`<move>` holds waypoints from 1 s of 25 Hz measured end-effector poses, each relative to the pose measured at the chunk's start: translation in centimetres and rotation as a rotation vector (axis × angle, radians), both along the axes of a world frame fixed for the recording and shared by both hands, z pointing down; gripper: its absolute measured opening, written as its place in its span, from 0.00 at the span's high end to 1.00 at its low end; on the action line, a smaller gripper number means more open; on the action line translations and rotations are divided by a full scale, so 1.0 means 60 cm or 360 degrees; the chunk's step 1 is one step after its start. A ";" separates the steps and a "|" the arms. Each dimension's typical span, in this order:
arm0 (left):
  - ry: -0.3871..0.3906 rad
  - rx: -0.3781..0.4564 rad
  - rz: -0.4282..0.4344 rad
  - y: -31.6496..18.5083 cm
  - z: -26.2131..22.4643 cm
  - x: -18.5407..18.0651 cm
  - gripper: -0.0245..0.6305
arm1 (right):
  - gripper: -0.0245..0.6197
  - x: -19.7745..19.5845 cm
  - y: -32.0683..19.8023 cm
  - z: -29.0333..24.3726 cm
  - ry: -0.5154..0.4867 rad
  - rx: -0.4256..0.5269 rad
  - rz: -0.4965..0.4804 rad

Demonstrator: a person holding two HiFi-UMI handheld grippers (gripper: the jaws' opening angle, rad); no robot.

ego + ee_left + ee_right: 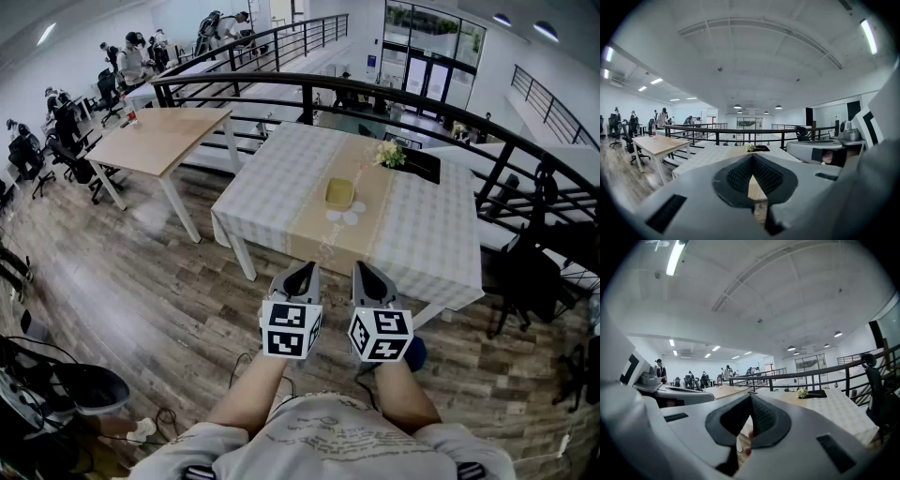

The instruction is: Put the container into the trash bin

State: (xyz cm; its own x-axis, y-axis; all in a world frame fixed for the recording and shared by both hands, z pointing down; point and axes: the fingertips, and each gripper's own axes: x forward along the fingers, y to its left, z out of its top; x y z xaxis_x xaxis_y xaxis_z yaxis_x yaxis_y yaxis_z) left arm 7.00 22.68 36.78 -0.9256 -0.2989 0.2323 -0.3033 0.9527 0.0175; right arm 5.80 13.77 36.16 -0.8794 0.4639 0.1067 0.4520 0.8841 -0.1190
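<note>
A shallow yellow container [339, 193] sits on the tan runner in the middle of a table with a checked cloth [272, 183]. In the head view both grippers are held side by side just short of the table's near edge, well back from the container. The left gripper [301, 272] [752, 158] is shut, its tips meeting with nothing between them. The right gripper [366, 272] [750, 398] is shut and empty too. Both point nearly level toward the table. A dark round tub [89, 389] stands on the floor at the lower left; I cannot tell whether it is the trash bin.
A small bunch of flowers [389, 155] and a black tray [422, 165] lie at the table's far side. A wooden table [159, 141] stands to the left, a black railing [309, 86] behind, dark office chairs [525, 281] to the right. People are at desks far left.
</note>
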 end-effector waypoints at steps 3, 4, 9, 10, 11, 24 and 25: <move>0.0003 0.0011 0.0000 0.000 0.001 0.004 0.96 | 0.96 0.000 -0.001 -0.001 0.0004 -0.0026 -0.0005; 0.0002 0.0010 0.0000 0.001 0.001 0.006 0.96 | 0.96 0.000 0.000 -0.002 0.0005 -0.0033 -0.0006; 0.0021 0.0008 0.0008 0.019 0.012 -0.005 0.96 | 0.96 -0.013 0.023 0.006 0.0043 -0.0061 -0.0040; 0.0026 0.0010 0.0008 0.024 0.014 -0.007 0.96 | 0.96 -0.016 0.029 0.008 0.0053 -0.0058 -0.0047; 0.0030 0.0011 0.0009 0.027 0.014 -0.007 0.96 | 0.96 -0.017 0.033 0.008 0.0060 -0.0053 -0.0053; 0.0033 0.0030 0.0067 0.109 0.028 0.018 0.96 | 0.96 0.012 0.116 0.011 0.0062 -0.0029 0.0012; 0.0034 0.0036 0.0080 0.116 0.030 0.021 0.96 | 0.96 0.016 0.121 0.013 0.0066 -0.0035 0.0020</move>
State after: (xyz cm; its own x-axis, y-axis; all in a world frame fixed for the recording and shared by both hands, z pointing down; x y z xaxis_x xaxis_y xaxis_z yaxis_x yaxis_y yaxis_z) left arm 8.28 29.63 38.56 -0.9042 -0.3504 0.2443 -0.3502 0.9356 0.0460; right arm 6.76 21.05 36.97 -0.8804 0.4553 0.1329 0.4349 0.8867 -0.1568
